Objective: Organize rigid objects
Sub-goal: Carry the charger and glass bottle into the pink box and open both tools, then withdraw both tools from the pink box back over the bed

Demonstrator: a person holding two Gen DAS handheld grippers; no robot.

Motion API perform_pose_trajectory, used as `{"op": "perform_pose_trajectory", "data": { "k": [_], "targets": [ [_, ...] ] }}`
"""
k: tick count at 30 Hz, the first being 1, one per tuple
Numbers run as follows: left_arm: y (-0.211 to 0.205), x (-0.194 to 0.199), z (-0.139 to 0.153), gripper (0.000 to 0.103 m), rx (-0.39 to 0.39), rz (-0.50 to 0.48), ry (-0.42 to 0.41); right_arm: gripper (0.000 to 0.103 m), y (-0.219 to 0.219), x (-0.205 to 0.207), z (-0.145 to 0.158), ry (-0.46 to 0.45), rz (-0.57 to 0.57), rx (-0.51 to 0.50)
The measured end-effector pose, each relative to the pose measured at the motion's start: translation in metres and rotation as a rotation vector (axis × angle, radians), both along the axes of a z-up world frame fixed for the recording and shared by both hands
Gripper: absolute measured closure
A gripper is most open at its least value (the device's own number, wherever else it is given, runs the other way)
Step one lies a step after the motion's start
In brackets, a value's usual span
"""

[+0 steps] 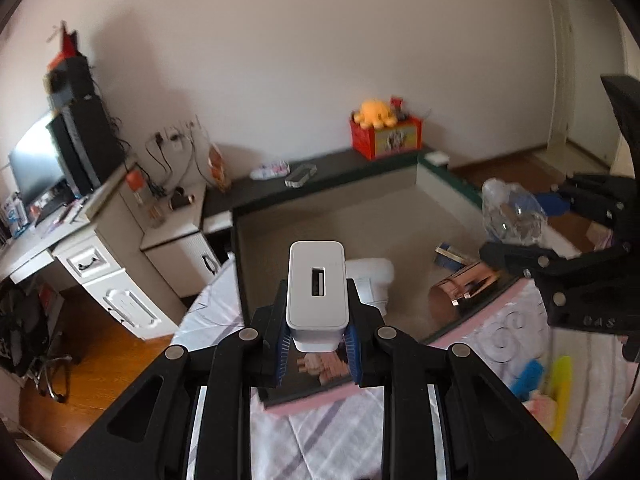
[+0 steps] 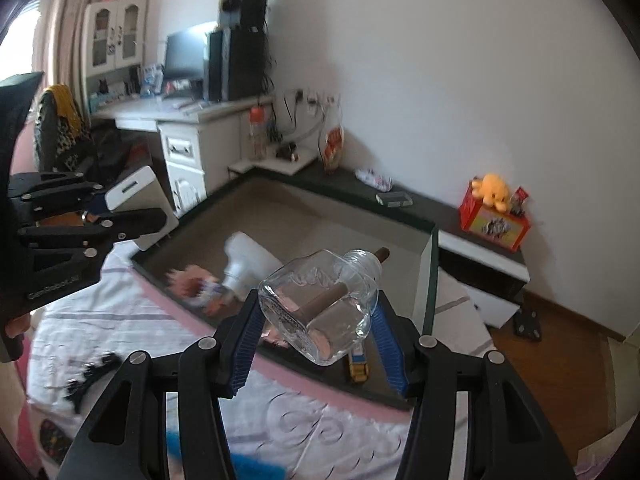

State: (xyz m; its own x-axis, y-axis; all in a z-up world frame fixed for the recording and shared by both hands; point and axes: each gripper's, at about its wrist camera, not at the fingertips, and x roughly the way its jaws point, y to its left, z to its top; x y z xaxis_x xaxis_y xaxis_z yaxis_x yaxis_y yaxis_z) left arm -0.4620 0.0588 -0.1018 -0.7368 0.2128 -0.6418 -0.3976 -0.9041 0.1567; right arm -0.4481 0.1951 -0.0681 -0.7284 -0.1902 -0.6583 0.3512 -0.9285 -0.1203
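Above the bed (image 2: 120, 320), the left gripper (image 2: 120, 216) body bears blurred, unreadable lettering.

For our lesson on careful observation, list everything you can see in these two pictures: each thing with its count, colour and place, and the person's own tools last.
charger: one, white, held in the left tongs.
glass bottle: one, clear, brown stopper, held in the right tongs.
storage box: one, dark-rimmed, on the bed.
white bottle: one, lying inside the storage box.
plush toy: one, yellow, on the red crate.
red crate: one, on the dark ledge by the wall.
monitor: one, black, on the desk.
desk: one, white, left by the wall.
left tongs: black, blue pads, shut on the charger.
right tongs: black, blue pads, shut on the glass bottle.
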Motion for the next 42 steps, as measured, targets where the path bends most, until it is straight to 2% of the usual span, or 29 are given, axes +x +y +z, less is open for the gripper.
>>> {"op": "perform_pose_trajectory", "data": {
  "k": [5, 10, 14, 15, 17, 19, 20, 25, 30, 33, 36, 40, 42],
  "targets": [
    [0.005, -0.032, -0.024, 0.08, -0.055, 0.033, -0.048, 0.048, 0.014, -0.027, -0.021, -0.047, -0.054, 0.005],
    [-0.001, -0.049, -0.042, 0.079, -0.063, 0.066, -0.091, 0.048, 0.023, -0.035, -0.034, -0.06, -0.084, 0.009],
    [-0.009, -0.045, -0.041, 0.079, -0.033, 0.085, -0.073, 0.048, 0.03, -0.035, -0.034, -0.064, -0.093, -0.002],
    [-0.011, -0.044, -0.04, 0.074, -0.028, 0.087, -0.073, 0.047, 0.032, -0.034, -0.033, -0.058, -0.1, -0.004],
    [-0.015, -0.036, -0.035, 0.058, -0.02, 0.101, -0.057, 0.037, 0.034, -0.032, -0.029, -0.049, -0.104, -0.006],
    [-0.019, -0.025, -0.027, 0.03, -0.015, 0.106, -0.022, 0.025, 0.036, -0.024, -0.022, -0.035, -0.097, -0.028],
    [-0.021, -0.02, -0.024, 0.027, -0.017, 0.11, -0.006, 0.025, 0.036, -0.023, -0.017, -0.029, -0.094, -0.041],
    [-0.036, 0.032, 0.007, 0.0, 0.004, 0.151, 0.107, 0.022, 0.039, 0.016, 0.014, 0.037, -0.091, -0.095],
    [-0.048, 0.106, 0.031, 0.0, 0.013, 0.186, 0.246, 0.015, 0.031, 0.071, 0.039, 0.108, -0.051, -0.116],
    [-0.055, 0.147, 0.043, 0.0, 0.052, 0.197, 0.297, 0.0, 0.027, 0.113, 0.052, 0.166, -0.022, -0.147],
    [-0.058, 0.185, 0.05, 0.0, 0.069, 0.203, 0.33, 0.0, 0.023, 0.154, 0.064, 0.22, -0.002, -0.169],
    [-0.057, 0.238, 0.054, 0.0, 0.066, 0.233, 0.395, 0.0, 0.013, 0.206, 0.072, 0.298, -0.01, -0.131],
    [-0.061, 0.268, 0.058, 0.0, 0.109, 0.257, 0.425, 0.0, 0.01, 0.227, 0.072, 0.33, -0.03, -0.119]
  ]
}}
